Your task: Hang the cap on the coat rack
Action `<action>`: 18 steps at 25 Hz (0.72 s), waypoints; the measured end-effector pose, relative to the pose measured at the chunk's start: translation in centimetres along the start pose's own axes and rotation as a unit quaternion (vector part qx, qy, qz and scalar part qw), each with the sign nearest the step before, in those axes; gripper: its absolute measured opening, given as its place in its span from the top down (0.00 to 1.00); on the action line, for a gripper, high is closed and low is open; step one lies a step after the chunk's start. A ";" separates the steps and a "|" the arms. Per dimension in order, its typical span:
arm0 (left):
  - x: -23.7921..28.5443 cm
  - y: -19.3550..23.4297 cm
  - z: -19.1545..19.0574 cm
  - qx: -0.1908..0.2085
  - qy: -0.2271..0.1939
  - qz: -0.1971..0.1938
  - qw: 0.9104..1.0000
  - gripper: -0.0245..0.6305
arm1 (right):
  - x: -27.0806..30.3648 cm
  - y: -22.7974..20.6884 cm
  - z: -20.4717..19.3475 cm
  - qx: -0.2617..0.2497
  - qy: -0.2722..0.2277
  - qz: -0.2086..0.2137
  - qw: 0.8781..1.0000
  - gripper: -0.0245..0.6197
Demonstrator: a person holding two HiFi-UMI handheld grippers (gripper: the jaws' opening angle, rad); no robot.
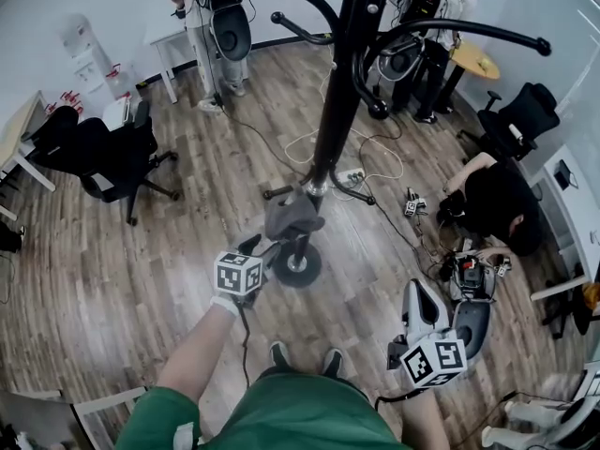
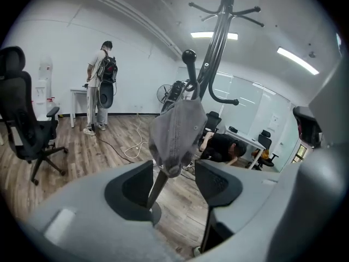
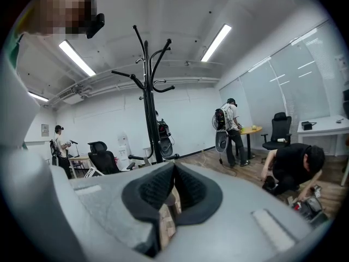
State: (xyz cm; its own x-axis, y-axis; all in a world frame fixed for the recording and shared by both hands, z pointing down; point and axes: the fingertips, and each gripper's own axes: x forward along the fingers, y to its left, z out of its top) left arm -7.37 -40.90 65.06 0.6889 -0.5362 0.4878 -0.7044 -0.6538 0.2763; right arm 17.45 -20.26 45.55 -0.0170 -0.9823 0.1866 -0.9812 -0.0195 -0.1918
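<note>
The grey cap (image 2: 177, 132) hangs low on the coat rack (image 1: 342, 82). Just beside the rack, the left claw (image 2: 173, 182) is wide open. Farther off, the right claw (image 3: 173, 187) is closed tight.

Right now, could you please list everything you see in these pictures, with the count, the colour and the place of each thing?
cap: one, grey, hanging on a low hook of the coat rack
coat rack: one, black, middle of the room
chairs: two, black, one at left, one at far right
round table: one, yellow, at the back right
cables: several, white and black, on the floor near the rack's foot
floor: one, brown wood
other people: three, one in black crouching at right, two standing at the back
left claw: one, grey, open, just under the cap, not gripping it
right claw: one, grey, shut, low at right
</note>
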 end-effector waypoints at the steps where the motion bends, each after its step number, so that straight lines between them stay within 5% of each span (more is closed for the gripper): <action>1: -0.4 0.0 -0.2 -0.004 -0.001 0.004 1.000 0.58 | 0.0 -0.2 0.0 0.001 0.001 0.003 1.000 0.96; 8: -4.3 -0.2 0.7 0.013 -0.020 0.035 0.999 0.64 | 1.1 -0.6 1.1 -0.010 -0.005 0.028 1.000 0.96; 18: -11.7 -5.2 10.0 0.015 -0.159 0.039 0.986 0.79 | 3.1 0.2 3.9 -0.023 -0.031 0.075 0.996 0.96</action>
State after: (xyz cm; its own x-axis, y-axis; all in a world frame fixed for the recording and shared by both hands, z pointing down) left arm -10.05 -36.51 49.64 0.6554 -0.7225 0.2201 -0.7548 -0.6172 0.2219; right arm 17.91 -24.07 42.31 -0.1536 -0.9832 0.0986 -0.9765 0.1357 -0.1677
